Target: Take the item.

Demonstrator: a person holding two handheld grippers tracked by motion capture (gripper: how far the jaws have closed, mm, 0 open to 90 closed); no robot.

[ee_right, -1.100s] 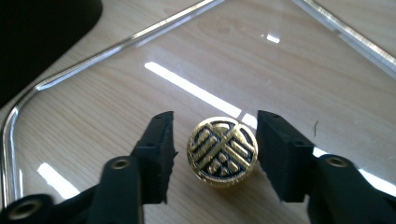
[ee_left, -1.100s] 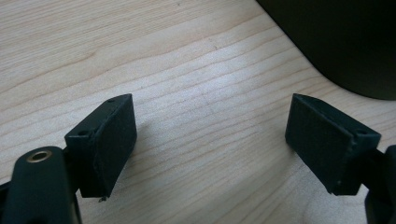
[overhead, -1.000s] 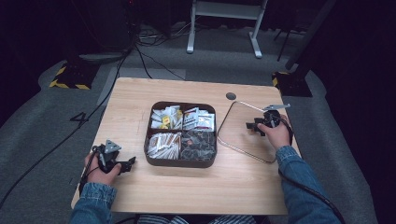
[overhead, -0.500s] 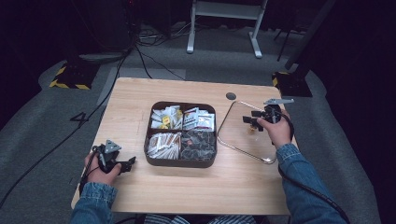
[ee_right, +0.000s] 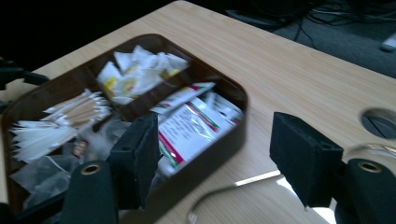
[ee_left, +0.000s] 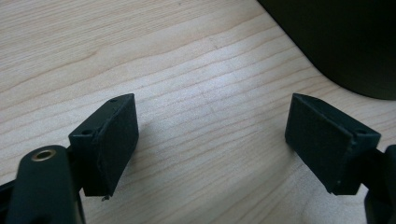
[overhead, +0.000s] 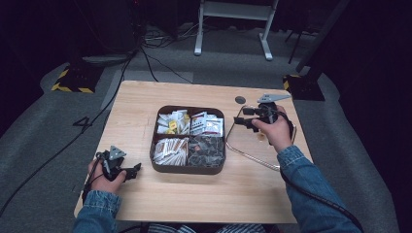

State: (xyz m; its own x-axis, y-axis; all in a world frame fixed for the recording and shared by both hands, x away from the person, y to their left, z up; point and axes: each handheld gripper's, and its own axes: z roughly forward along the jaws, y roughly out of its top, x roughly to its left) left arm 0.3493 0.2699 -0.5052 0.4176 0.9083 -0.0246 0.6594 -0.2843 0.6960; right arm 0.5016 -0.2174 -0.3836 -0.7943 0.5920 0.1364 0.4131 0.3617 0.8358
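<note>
A dark brown four-compartment tray (overhead: 187, 170) sits mid-table. It holds white and yellow sachets (overhead: 172, 122), red-and-green printed packets (overhead: 206, 124), white paper sticks (overhead: 170, 149) and clear-wrapped dark packets (overhead: 206, 150). My right gripper (overhead: 243, 117) hovers open just right of the tray, jaws pointing at it. In the right gripper view that gripper (ee_right: 215, 158) has nothing between its jaws, with the tray (ee_right: 240, 100) beyond them. My left gripper (overhead: 136, 170) rests open near the front left. Its jaws (ee_left: 212, 149) frame bare wood, and the tray's wall (ee_left: 345, 42) is close by.
A bent metal wire frame (overhead: 252, 158) lies on the table right of the tray, under the right hand; its curve (ee_right: 233, 184) shows below the right jaws. A round cable hole (overhead: 240, 99) sits behind it. Cables and stands cover the floor beyond the table.
The right gripper has risen a little and shifted left toward the tray's back right corner. The left gripper has stayed put.
</note>
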